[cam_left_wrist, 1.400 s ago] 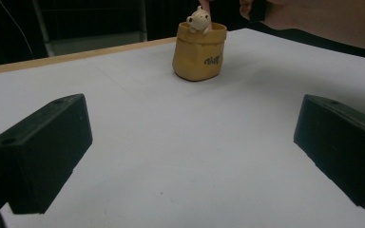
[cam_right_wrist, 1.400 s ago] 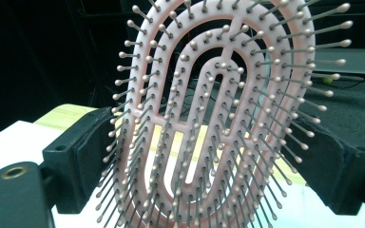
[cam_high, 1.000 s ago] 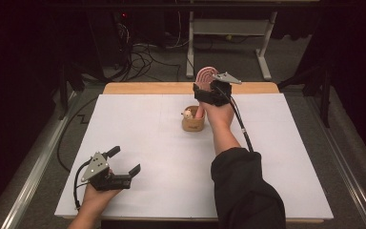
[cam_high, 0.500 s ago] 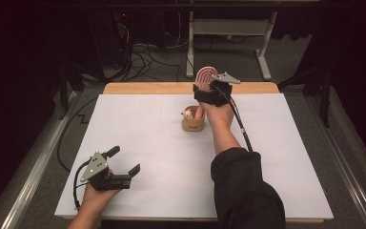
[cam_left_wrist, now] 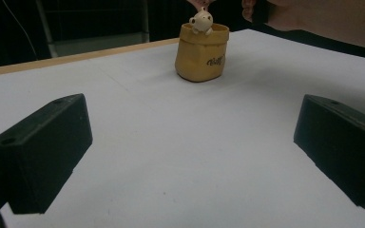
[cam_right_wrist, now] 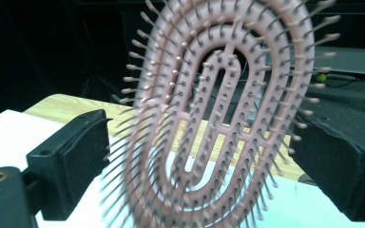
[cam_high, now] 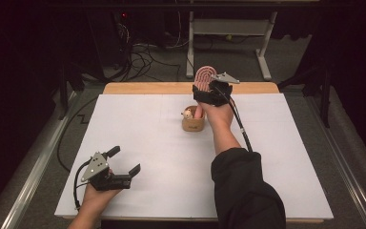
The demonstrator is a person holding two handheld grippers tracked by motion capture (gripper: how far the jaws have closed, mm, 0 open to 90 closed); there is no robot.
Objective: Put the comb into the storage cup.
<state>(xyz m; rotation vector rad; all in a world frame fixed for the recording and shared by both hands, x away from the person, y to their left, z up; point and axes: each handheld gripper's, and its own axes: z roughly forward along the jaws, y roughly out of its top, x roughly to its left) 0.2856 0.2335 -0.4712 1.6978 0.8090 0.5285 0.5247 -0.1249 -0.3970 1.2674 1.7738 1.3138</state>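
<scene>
Pink hairbrush [cam_high: 203, 76] stands upright w/ its handle down in the small tan holder [cam_high: 193, 125], mid-desk toward the far edge of the white desk [cam_high: 286, 157]. Right gripper [cam_high: 208, 88] sits around the brush head; its fingers have just been opening, and in the right gripper view the brush [cam_right_wrist: 218, 118] stands between them, apparently w/o pad contact, tho blur makes that hard to judge. Left gripper [cam_high: 123, 166] rests near the front-left corner, fingers spread wide, nothing between them.

White table [cam_high: 138, 129] bears yellow holder [cam_high: 193, 123]
</scene>
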